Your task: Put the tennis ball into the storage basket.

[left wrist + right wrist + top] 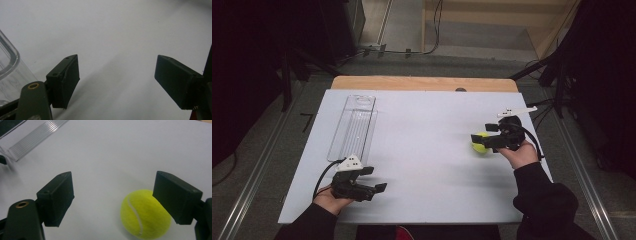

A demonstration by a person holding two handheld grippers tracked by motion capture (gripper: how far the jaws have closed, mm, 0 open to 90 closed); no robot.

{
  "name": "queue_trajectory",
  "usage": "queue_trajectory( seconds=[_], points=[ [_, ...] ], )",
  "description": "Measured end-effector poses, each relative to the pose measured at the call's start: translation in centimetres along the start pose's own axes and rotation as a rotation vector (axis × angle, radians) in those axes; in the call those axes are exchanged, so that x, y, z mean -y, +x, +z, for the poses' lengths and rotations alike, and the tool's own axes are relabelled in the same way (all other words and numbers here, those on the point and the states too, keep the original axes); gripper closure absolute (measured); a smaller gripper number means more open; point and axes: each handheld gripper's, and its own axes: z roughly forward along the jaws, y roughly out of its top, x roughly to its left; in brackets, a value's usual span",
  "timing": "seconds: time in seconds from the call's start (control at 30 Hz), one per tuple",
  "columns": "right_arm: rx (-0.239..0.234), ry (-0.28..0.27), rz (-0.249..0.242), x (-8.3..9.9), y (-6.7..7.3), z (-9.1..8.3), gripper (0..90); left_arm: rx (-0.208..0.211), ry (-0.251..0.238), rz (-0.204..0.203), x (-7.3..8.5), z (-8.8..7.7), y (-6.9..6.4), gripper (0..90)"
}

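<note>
White tabletop (422, 150) stretches out under me, dark room all around and a pale wooden edge at the far side. My right gripper (479, 140) is out over the right part of the board, held in my right hand (522, 152), and its jaws stand apart. The tennis ball (481, 143) sits right there at the tips. Looking along my right gripper (113, 197) from its own camera, the tennis ball (145, 215) lies on the white surface close against one jaw's inner face, partly tucked behind it, with a wide gap to the other jaw. No squeeze on it; the pads are not clamping it from both sides.

Over on the near left, my left gripper (379, 180) rests low by the table's front edge in my left hand (329, 200). Its own camera shows my left gripper (116, 80) spread wide, only bare white surface between the jaws.

Clear plastic tray (354, 127) lies lengthwise on the far left of the board, well apart from the ball; its rounded corner (8, 62) shows just beside my left jaw.
</note>
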Motion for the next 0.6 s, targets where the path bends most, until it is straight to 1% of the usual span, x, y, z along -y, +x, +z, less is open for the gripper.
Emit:
queue_trajectory(
  seconds=[0.13, 0.2, 0.23, 0.27, 0.33, 0.43, 0.53, 0.6],
  points=[
    [0.023, -0.017, 0.004, -0.3, -0.5, -0.2, 15.2, 0.001, -0.004, -0.006, 0.0, 0.0, 0.0, 20.4],
    [0.04, -0.021, -0.002, -0.4, -0.6, -0.4, 15.2, -0.002, -0.005, -0.008, 0.0, 0.0, 0.1, 20.4],
    [0.04, -0.021, -0.002, -0.4, -0.6, -0.4, 15.2, -0.002, -0.005, -0.008, 0.0, 0.0, 0.1, 20.4],
    [0.052, -0.029, -0.002, -0.6, -0.8, -0.4, 15.2, -0.001, -0.004, -0.009, 0.0, -0.1, 0.1, 20.4],
    [0.057, -0.031, 0.0, -0.6, -0.9, -0.4, 15.2, -0.005, -0.004, -0.012, 0.0, -0.1, 0.1, 20.4],
    [0.068, -0.037, 0.014, -0.8, -1.5, -0.4, 15.2, -0.004, -0.008, -0.012, 0.1, -0.1, 0.2, 20.4],
    [0.077, -0.053, 0.018, -0.8, -1.7, -0.4, 15.2, -0.004, -0.009, -0.013, 0.1, -0.1, 0.2, 20.4],
    [0.088, -0.068, 0.03, -0.8, -1.7, -0.3, 15.2, -0.004, -0.007, -0.012, 0.1, -0.1, 0.2, 20.4]
  ],
)
